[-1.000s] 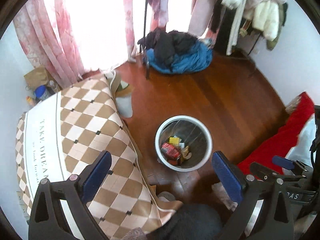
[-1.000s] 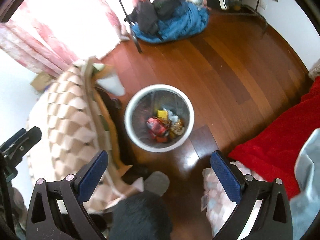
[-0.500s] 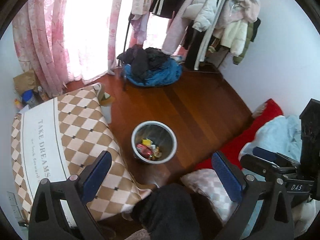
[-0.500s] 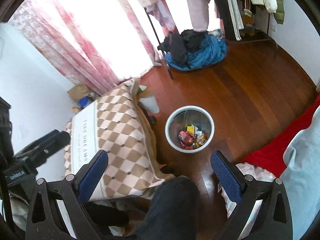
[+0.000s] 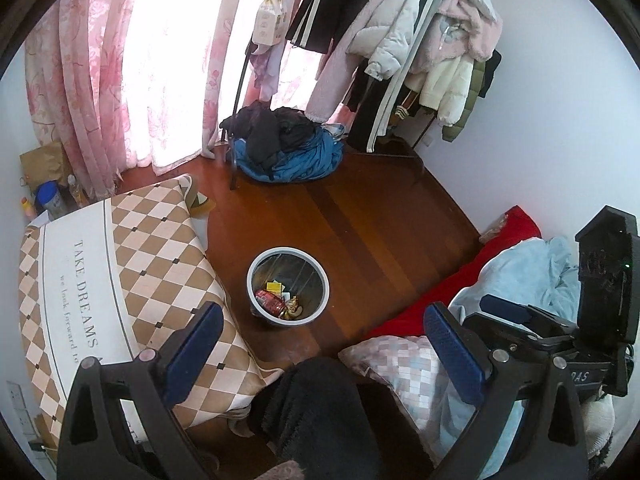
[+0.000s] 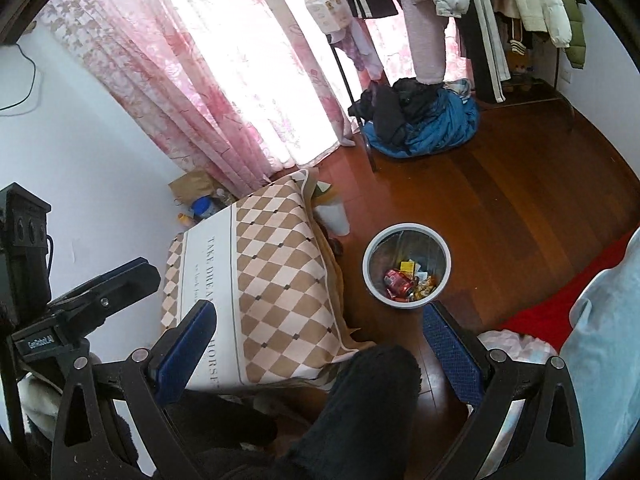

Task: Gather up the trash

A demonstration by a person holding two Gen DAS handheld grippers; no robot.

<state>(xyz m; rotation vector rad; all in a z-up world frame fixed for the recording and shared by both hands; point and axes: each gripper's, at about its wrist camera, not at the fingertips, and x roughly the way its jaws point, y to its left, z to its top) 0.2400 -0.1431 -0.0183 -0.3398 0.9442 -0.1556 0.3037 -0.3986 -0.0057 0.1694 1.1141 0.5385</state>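
Left wrist view: left hand-held gripper (image 5: 320,344) wide apart, empty. Trash bin (image 5: 256,266) stands on the floor ahead and well below it, beside the checkered worktop (image 5: 132,264); red can (image 5: 269,301) and wrappers inside. Right hand-held gripper (image 5: 516,312) visible right of the bin.

Right wrist view: right hand-held gripper (image 6: 320,344) wide, empty. Bin (image 6: 370,256) lies ahead, slightly right; neither gripper clearly nearer. Only this view shows the worktop's wall-side edge.

Both the left gripper (image 5: 320,344) and the right gripper (image 6: 318,338) share one build: black angular frames with triangular cut-outs, silver screw heads at the joints, and textured blue pads (image 5: 454,346) lining each finger. White lettering marks the black bodies. The person wears fuzzy black trousers (image 6: 360,408).
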